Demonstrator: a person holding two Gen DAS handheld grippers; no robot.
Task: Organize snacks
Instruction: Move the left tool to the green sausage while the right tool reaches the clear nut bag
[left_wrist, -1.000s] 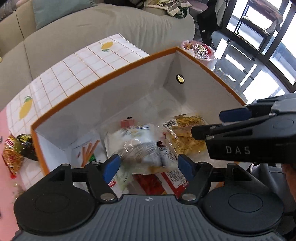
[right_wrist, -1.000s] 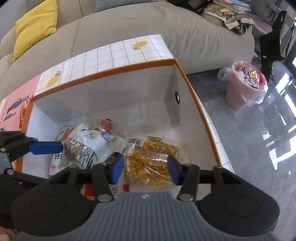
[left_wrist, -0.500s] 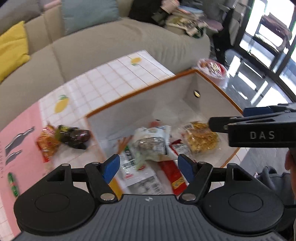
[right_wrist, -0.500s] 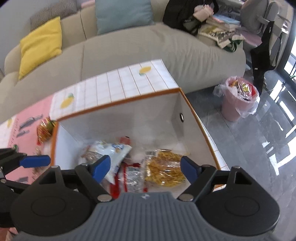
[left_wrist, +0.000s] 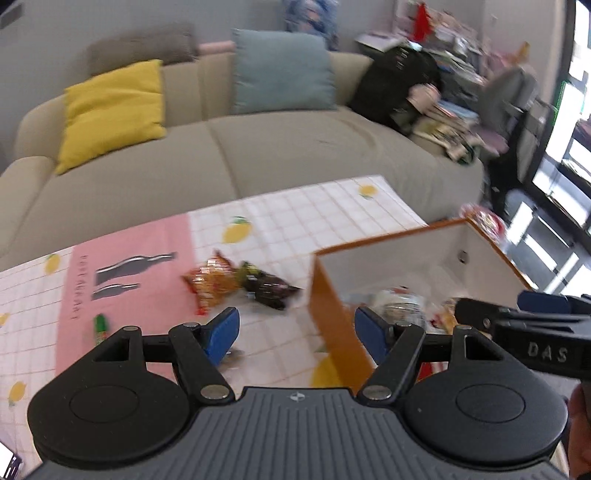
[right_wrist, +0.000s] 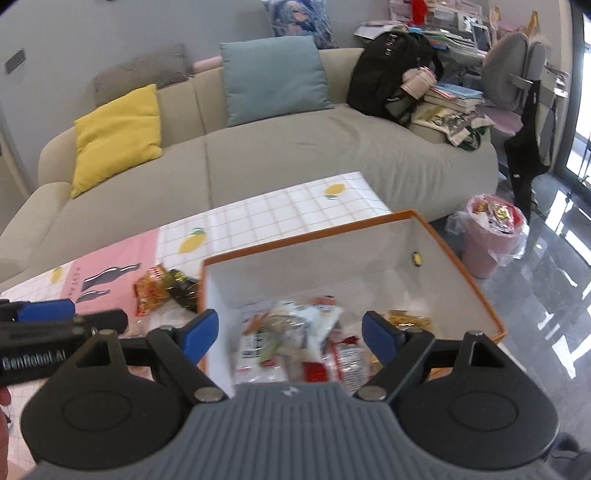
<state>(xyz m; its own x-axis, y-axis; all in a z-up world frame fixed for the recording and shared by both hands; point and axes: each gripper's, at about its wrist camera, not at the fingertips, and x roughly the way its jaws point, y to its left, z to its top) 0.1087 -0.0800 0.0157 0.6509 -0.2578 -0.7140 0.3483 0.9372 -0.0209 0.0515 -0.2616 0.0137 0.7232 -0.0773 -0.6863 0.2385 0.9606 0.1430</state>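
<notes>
An orange-rimmed white box (right_wrist: 306, 236) (left_wrist: 328, 306) stands on the table and holds several snack packets (right_wrist: 291, 339). An orange-red snack bag (left_wrist: 208, 284) (right_wrist: 149, 291) and a dark snack bag (left_wrist: 267, 286) (right_wrist: 183, 290) lie on the tablecloth left of the box. A small green packet (left_wrist: 100, 326) lies further left. My left gripper (left_wrist: 295, 328) is open and empty, raised over the box's left wall. My right gripper (right_wrist: 290, 334) is open and empty above the box.
A checked lemon-print tablecloth with a pink panel (left_wrist: 147, 266) covers the table. A beige sofa (right_wrist: 258, 155) with yellow and teal cushions stands behind it. A pink bin (right_wrist: 489, 236) stands on the floor at the right.
Both grippers have pulled up and back from the box. The left view has swung left, bringing the two loose bags on the tablecloth into sight. The white packet lies in the box.
</notes>
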